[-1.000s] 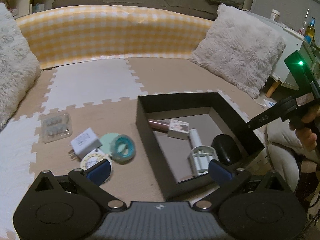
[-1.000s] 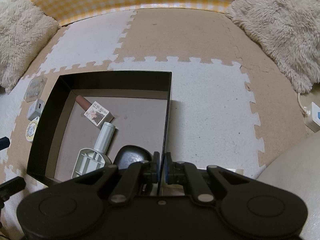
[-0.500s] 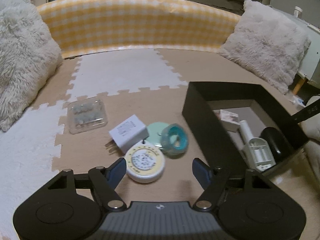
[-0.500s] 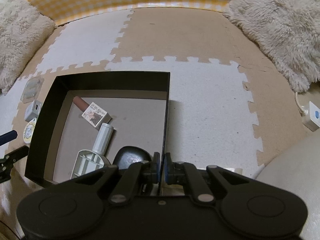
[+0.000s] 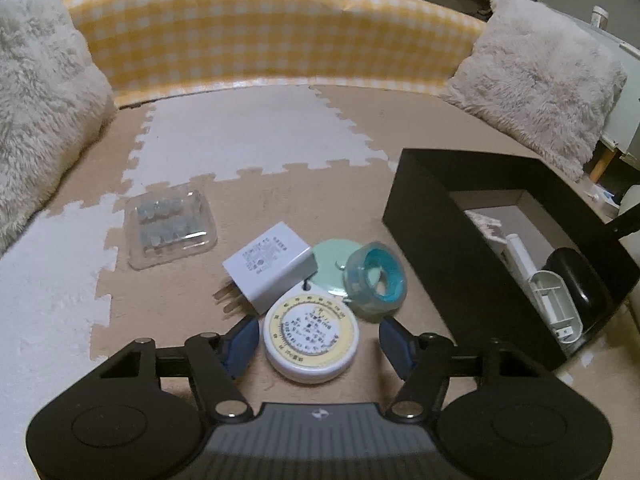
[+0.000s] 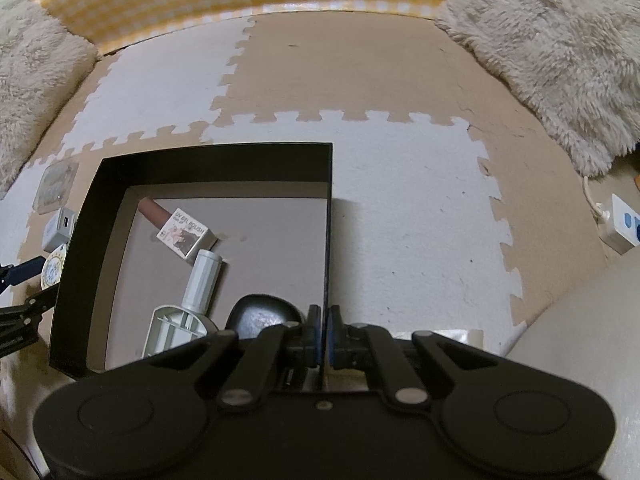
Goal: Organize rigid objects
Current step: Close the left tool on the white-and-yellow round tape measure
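A round white tape measure with a yellow rim (image 5: 310, 340) lies on the foam mat between the blue pads of my left gripper (image 5: 316, 342). The jaws are closing, and a gap still shows on each side of the disc. Just beyond it lie a white charger (image 5: 272, 266), a teal tape roll (image 5: 376, 282) on a mint lid (image 5: 332, 256), and a clear blister case (image 5: 170, 226). My right gripper (image 6: 324, 334) is shut on the right wall of the black box (image 6: 216, 162). The box holds a gel polish carton (image 6: 186, 236), a white tube (image 6: 202, 280), a white holder (image 6: 172, 328) and a black oval case (image 6: 262, 314).
Fluffy cushions (image 5: 536, 76) (image 5: 36, 92) flank a yellow checked bolster (image 5: 272, 28) at the back. A white power strip (image 6: 624, 226) lies on the floor at the right. Beige and white puzzle mats (image 6: 400, 184) cover the floor around the box.
My left gripper swung left away from the box, sank toward the loose items, and its jaws narrowed around the round tape measure. The right gripper kept still on the box wall.
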A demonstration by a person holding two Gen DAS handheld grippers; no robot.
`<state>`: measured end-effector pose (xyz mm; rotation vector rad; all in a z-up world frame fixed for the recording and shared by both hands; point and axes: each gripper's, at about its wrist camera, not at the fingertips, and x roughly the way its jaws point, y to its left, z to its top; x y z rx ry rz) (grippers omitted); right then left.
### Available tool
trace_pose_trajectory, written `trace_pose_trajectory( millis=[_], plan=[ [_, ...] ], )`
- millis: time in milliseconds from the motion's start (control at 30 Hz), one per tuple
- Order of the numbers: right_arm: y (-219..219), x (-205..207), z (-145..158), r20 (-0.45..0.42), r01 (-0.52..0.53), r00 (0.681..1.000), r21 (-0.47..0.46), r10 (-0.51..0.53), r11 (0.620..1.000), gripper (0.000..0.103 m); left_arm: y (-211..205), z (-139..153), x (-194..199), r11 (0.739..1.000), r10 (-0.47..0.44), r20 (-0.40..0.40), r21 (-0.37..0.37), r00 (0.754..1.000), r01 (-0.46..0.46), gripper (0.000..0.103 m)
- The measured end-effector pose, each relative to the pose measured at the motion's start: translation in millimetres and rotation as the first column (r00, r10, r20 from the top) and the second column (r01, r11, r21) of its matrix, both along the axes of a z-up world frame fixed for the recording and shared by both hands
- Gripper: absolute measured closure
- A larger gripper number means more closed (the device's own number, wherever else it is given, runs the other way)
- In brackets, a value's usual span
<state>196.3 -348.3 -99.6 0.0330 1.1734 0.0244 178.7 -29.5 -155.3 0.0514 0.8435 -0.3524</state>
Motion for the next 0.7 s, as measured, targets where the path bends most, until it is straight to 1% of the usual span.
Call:
trace_pose_trajectory(
  millis=[167, 233, 267, 333, 567, 700],
  plan=[
    [1, 0, 0, -0.001, 0.006, 1.0, -0.004, -0.006, 1.0, 0.1, 1, 1, 3, 1.0, -0.001, 0.006, -0.015, 1.0, 0.001, 0.043],
    [1, 0, 0, -0.001, 0.007, 1.0, -0.006, -0.007, 1.0, 0.1, -1, 2, 3, 1.0, -0.004, 0.01, 0.003, 1.0, 0.004, 0.049],
    [1, 0, 0, -0.001, 0.006, 1.0, -0.008, -0.006, 1.0, 0.1, -1, 2, 4, 1.0, -0.007, 0.011, 0.009, 1.0, 0.007, 0.05],
    [2, 0, 0, 0.0, 0.005, 1.0, -0.01, -0.005, 1.0, 0.1, 0, 3, 4, 1.0, -0.008, 0.002, 0.008, 1.0, 0.008, 0.05],
    [1, -1, 0, 0.006, 0.0, 1.0, -0.015, 0.0, 1.0, 0.1, -6, 5, -3, 0.999, -0.015, -0.009, 0.048, 1.0, 0.015, 0.05],
    [2, -1, -1, 0.014, -0.001, 1.0, -0.016, 0.001, 1.0, 0.1, -10, 9, -10, 1.0, -0.008, -0.021, 0.017, 1.0, 0.008, 0.05]
  ],
)
